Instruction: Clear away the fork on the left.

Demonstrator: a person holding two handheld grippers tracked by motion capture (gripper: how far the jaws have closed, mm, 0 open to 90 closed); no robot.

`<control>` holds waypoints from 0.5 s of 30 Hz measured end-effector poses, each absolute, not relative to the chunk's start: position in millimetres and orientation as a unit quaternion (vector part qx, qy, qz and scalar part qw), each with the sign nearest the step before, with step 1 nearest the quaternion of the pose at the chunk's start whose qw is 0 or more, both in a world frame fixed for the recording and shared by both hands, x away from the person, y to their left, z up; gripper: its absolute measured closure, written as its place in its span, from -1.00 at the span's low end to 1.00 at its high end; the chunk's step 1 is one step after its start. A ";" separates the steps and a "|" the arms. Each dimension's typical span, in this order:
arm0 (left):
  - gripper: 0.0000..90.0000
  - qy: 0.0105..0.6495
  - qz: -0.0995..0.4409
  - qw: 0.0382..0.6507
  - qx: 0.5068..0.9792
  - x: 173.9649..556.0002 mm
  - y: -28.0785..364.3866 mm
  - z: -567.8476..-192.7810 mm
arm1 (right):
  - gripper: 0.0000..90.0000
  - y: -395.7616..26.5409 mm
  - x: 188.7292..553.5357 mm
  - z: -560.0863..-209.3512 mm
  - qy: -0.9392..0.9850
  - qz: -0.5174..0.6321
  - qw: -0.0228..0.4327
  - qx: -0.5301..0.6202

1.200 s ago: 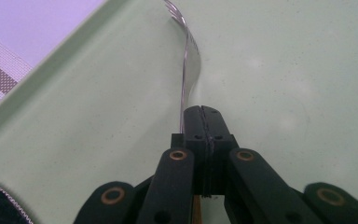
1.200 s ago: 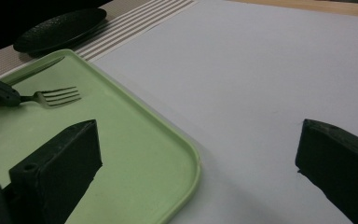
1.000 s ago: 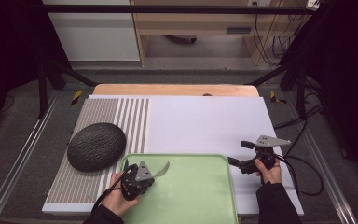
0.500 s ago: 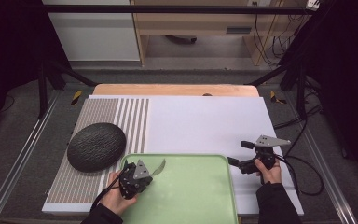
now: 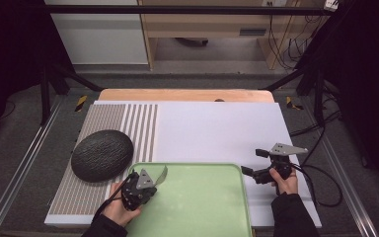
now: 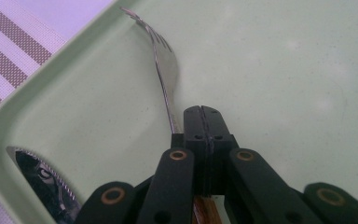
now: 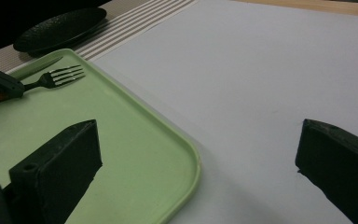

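Nothing has moved: left hand-held gripper (image 6: 200, 122) pinches fork (image 6: 164, 60) over green tray (image 5: 202, 197).

**Black grippers, dark sleeves**

Both forearms wear dark sleeves (image 5: 290, 217). The left gripper (image 5: 145, 181) is a black body with a grey three-cornered plate on top and a black cable trailing from it. Its jaws are matte black blocks on black links pinned with brass-ringed rivets. The right gripper (image 5: 256, 163) is black too, topped by a grey three-cornered plate (image 5: 287, 148); a black cable (image 5: 325, 190) loops away from it.
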State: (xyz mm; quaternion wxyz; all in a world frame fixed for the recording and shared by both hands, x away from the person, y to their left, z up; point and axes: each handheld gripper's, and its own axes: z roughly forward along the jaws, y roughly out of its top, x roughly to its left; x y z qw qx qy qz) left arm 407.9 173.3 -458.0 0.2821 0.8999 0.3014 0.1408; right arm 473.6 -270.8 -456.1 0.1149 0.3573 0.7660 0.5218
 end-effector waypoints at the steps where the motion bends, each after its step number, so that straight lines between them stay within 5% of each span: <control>1: 1.00 0.302 0.142 0.283 0.899 407.4 174.4 -458.2 | -0.99 -270.7 473.7 -456.2 0.766 0.521 0.115 0.357; 15: 1.00 0.310 0.148 0.271 0.899 400.9 186.6 -457.4 | -0.99 -270.6 473.5 -456.2 0.766 0.522 0.114 0.357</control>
